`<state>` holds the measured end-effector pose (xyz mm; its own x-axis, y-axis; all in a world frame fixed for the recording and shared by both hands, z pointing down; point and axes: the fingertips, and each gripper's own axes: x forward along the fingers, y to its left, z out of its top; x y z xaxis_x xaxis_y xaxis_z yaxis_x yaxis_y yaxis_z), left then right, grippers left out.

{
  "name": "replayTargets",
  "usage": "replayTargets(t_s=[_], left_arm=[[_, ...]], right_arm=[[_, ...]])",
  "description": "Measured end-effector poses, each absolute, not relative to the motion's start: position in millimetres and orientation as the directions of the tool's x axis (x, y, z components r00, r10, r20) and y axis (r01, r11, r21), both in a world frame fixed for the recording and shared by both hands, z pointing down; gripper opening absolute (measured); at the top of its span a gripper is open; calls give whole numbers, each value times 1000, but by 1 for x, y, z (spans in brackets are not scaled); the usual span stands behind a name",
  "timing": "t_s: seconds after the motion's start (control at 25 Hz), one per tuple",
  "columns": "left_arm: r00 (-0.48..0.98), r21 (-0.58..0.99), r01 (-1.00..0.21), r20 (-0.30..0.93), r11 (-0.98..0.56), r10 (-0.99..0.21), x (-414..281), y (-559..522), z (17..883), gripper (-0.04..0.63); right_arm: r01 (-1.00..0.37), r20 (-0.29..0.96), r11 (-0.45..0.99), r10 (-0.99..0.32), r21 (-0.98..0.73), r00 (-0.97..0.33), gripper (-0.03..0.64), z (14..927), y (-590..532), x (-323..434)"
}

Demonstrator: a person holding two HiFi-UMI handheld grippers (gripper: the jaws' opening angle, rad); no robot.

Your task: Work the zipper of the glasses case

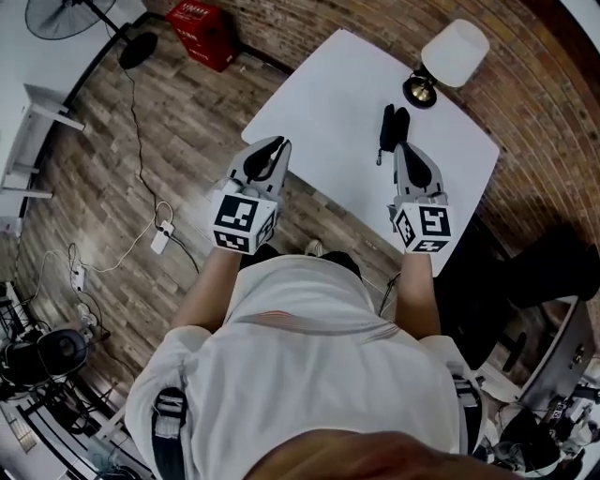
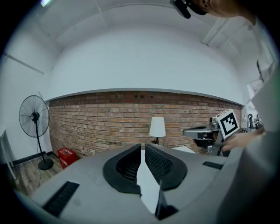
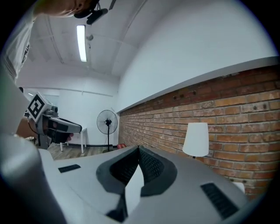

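The black glasses case point(image 1: 392, 128) lies on the white table point(image 1: 319, 122), toward its right side, and shows only in the head view. My right gripper point(image 1: 401, 147) is shut and empty, its tips just short of the case's near end. My left gripper point(image 1: 278, 142) is shut with nothing in it and hangs at the table's left near edge, well left of the case. Both point nearly level. In the left gripper view the jaws point(image 2: 142, 146) meet at the tips; in the right gripper view the jaws point(image 3: 139, 148) do too.
A table lamp point(image 1: 450, 56) with a white shade stands at the table's far right corner, just beyond the case. A red crate point(image 1: 204, 30) and a standing fan point(image 1: 66, 14) are on the wood floor to the left. Cables point(image 1: 155, 220) trail across the floor. A brick wall point(image 2: 109, 118) lies beyond.
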<state>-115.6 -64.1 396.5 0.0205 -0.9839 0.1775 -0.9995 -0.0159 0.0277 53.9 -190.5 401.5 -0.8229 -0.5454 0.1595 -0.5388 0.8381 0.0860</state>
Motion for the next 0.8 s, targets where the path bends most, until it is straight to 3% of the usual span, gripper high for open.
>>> replayTargets(t_s=[0.24,0.8], left_arm=[[149,45,-989,204,-143,-967,-117,-139,411,37],[562,79,-825,220,-560,-797,-137,-308,431,37]], right_arm=[[-638,216,767,-636,70,-740,51,426,-234,71],[-906,259,417,-884,64,-389,52,428,-313,72]])
